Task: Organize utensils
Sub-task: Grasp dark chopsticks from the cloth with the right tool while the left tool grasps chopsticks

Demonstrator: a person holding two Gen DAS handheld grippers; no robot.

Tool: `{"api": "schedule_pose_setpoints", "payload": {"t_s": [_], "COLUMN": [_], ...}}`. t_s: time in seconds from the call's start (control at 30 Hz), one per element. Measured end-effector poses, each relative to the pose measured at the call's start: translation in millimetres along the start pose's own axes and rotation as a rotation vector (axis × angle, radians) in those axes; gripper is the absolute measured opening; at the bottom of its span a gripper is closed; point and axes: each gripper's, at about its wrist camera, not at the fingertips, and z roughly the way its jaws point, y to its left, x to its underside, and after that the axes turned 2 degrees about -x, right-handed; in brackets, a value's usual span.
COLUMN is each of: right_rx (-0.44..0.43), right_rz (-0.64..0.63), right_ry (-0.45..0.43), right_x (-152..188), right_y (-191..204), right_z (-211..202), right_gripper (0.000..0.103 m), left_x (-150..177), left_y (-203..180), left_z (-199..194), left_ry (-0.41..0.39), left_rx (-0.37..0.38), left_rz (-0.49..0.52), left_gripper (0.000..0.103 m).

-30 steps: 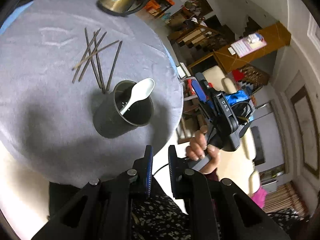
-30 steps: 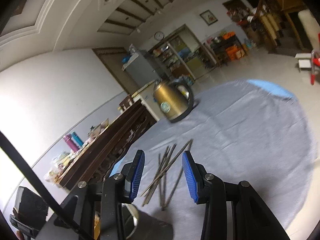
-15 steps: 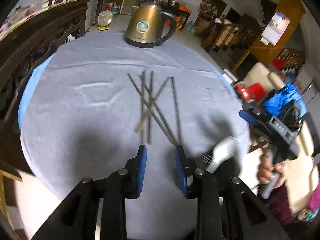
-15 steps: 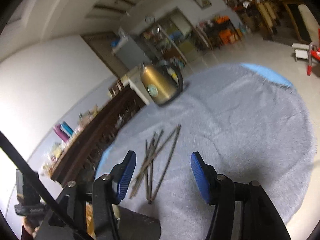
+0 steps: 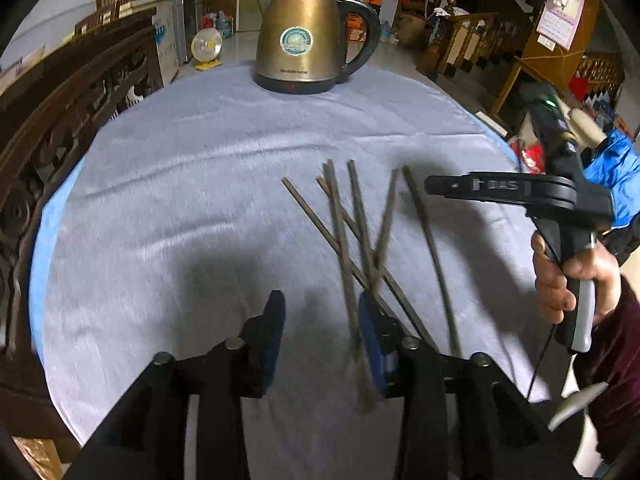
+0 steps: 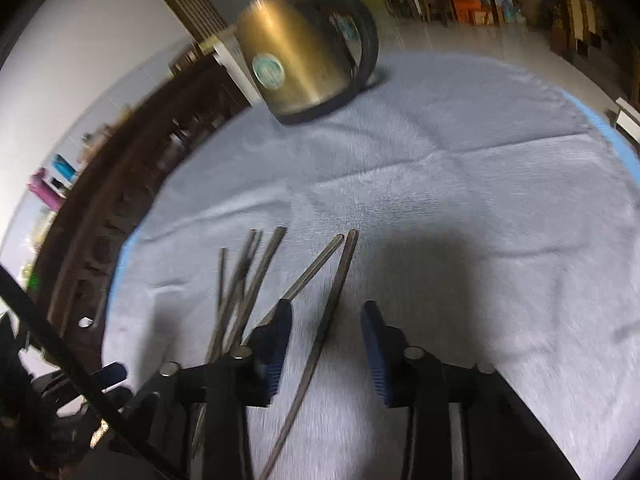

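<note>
**Grippers hover over scattered chopsticks**

A round surface (image 5: 160, 200) draped in grey cloth carries a brass-coloured kettle (image 5: 304, 36) at its far edge and a loose, crisscrossed heap of dark chopsticks (image 5: 360, 232) near the middle. The left gripper (image 5: 322, 340) hangs beside the heap, fingers apart and empty. The right gripper (image 6: 326, 354), fingers apart, straddles one chopstick (image 6: 332, 304).

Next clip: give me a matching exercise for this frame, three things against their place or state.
Things:
1. kettle
2. chopsticks
3. right hand-held gripper

Place or state:
A. lying loose and crossed on the grey cloth
B. open, one chopstick running between its fingers
C. upright at the far edge of the table

Pairs: 1-C, 2-A, 3-B
</note>
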Motion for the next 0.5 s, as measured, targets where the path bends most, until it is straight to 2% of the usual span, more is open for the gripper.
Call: {"api": "schedule_pose_setpoints", "payload": {"t_s": [0.13,0.17,0.23,0.27,0.33,0.5], "right_rx": [0.112,0.115,0.173,0.194,0.189,0.208], "right_rz": [-0.023,-0.016,-0.040,-0.048,-0.049,-0.025], "right_ry": [0.062,0.079,0.080,0.090,0.093,0.080], "right_x": [-17.3,-19.5,-22.9,-24.1,-23.6,-18.2], "right_y": [6.7,5.1,8.5,9.8,6.3,-16.7], "right_z": [35.9,41.6,46.9,48.7,46.6,30.2], "right_gripper": [0.032,0.031,0.017,0.013,0.008,0.007], "left_x": [-11.9,-14.6,-21.0,-24.1,-33.3,-58.0], "left_y": [-2.5,-3.9,-10.0,-13.3,-23.0,-52.8], "left_z": [8.7,10.8,15.4,17.7,24.4,48.8], "left_ry": [-0.010,-0.012,-0.012,-0.011,-0.009,0.035], "left_rx": [-0.012,-0.012,-0.011,-0.008,0.011,0.066], "left_rz": [0.041,0.049,0.078,0.090,0.122,0.159], "left_gripper": [0.045,0.046,0.046,0.046,0.047,0.049]}}
